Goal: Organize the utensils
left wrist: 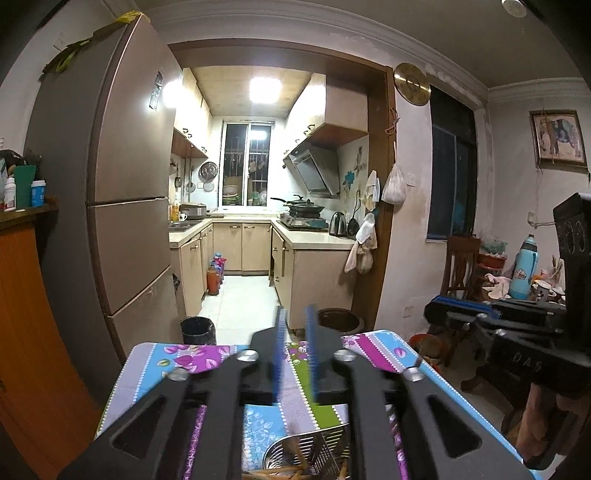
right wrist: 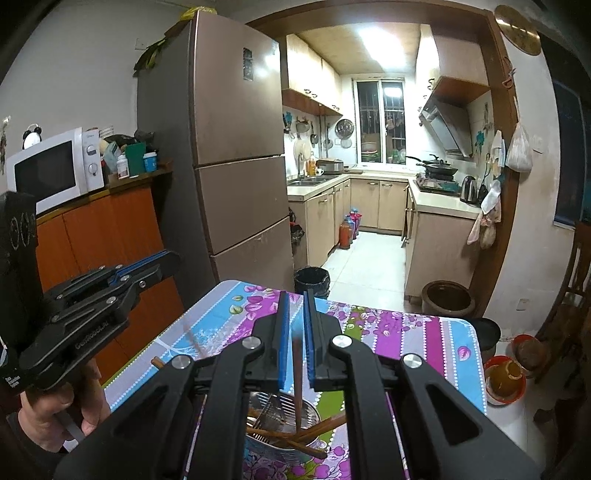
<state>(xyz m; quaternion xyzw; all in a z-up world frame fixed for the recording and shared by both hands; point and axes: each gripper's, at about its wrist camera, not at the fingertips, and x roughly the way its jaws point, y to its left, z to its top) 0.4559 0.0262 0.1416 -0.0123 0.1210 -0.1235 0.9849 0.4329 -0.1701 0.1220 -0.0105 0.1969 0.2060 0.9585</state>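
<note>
Holder (left wrist: 314, 450) bottom cut off below

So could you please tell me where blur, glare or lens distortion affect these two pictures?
Left wrist view: the left gripper and its blue pads are motion-smeared, the kitchen ceiling light blows out, and the fridge bows. Right wrist view: sharper, though a falling chopstick is streaked and the ceiling light glares.

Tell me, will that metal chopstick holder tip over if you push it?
Perhaps. The perforated metal holder looks thin-walled, so probably light. Long chopsticks lean over its rim, which might pull it sideways. The tablecloth may let it slide instead.
</note>
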